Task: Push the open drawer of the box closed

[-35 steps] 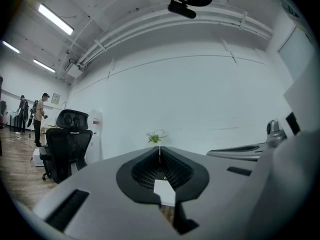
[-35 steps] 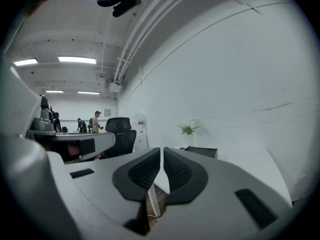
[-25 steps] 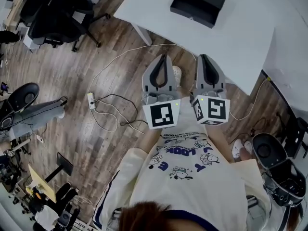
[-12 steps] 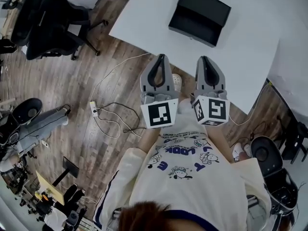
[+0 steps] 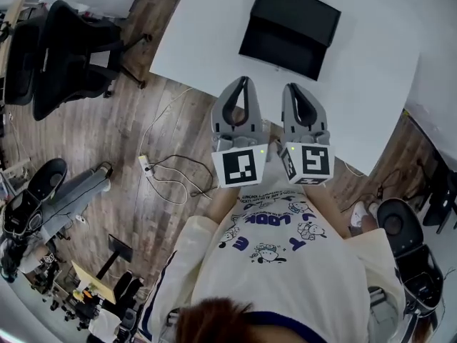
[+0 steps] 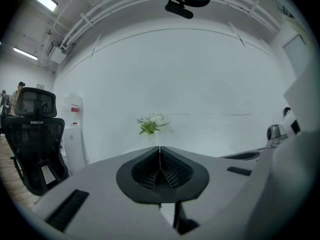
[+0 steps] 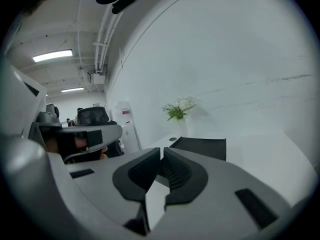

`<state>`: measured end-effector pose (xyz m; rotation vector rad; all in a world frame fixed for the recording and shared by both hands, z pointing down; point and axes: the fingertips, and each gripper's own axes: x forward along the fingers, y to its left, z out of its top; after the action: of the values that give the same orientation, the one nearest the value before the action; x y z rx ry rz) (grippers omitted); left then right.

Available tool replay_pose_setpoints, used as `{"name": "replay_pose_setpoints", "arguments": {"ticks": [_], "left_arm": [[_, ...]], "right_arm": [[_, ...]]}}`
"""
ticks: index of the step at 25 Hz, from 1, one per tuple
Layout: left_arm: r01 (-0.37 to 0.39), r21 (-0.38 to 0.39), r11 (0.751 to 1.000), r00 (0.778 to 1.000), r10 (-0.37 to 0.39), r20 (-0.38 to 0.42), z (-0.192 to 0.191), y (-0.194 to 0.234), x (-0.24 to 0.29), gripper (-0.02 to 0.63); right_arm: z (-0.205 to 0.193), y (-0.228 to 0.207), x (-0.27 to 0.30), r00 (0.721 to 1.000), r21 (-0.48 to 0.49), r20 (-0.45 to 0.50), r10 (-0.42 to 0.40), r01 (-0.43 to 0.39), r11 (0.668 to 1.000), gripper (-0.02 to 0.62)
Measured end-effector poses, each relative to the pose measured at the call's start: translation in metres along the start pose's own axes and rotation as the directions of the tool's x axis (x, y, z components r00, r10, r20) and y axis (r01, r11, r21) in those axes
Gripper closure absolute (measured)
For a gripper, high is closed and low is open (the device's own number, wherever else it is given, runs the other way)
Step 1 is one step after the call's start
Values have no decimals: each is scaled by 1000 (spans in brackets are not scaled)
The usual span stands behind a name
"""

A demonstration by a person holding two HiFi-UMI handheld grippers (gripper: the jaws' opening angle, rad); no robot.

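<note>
A black box point(image 5: 289, 28) lies on the white table point(image 5: 371, 84); its near part, the drawer point(image 5: 275, 50), stands out toward me. In the right gripper view the box point(image 7: 200, 146) shows just past the jaws, a little to the right. My left gripper point(image 5: 243, 82) is shut and empty, held over the table's near edge, short of the box and left of it. Beside it my right gripper point(image 5: 294, 88) is shut and empty too, its tips a short way from the drawer's front. The left gripper view shows its closed jaws point(image 6: 160, 148), not the box.
Black office chairs point(image 5: 64, 48) stand at the left on the wooden floor, where a power strip with cables point(image 5: 146, 166) lies. Another chair point(image 5: 400, 227) is at the right. A small plant point(image 6: 151, 124) stands by the white wall at the table's far side.
Both grippers have moved forward toward the table and the box, staying side by side and shut. The box now lies closer in front of their tips.
</note>
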<state>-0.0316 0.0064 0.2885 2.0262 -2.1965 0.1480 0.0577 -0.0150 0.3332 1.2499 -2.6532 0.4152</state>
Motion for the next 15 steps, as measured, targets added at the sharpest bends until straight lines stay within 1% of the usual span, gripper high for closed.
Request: {"name": "replay_pose_setpoints", "arguments": {"ticks": [2, 6, 11, 13, 15], "left_arm": [[20, 8, 1000, 1000, -19, -18, -5, -2, 10, 591], [51, -5, 999, 996, -52, -70, -18, 1, 23, 591], [81, -11, 997, 993, -82, -88, -29, 17, 44, 591], [106, -15, 994, 989, -107, -104, -35, 24, 52, 591], [147, -7, 989, 982, -147, -122, -42, 28, 59, 591]], "right_arm": [[-2, -6, 7, 1000, 13, -11, -14, 14, 1000, 556], [-13, -10, 18, 998, 41, -47, -52, 54, 998, 555], [-21, -9, 41, 993, 54, -75, -91, 95, 994, 555], [-26, -7, 50, 988, 62, -89, -123, 129, 990, 555], [-33, -8, 54, 979, 73, -111, -172, 181, 981, 555]]}}
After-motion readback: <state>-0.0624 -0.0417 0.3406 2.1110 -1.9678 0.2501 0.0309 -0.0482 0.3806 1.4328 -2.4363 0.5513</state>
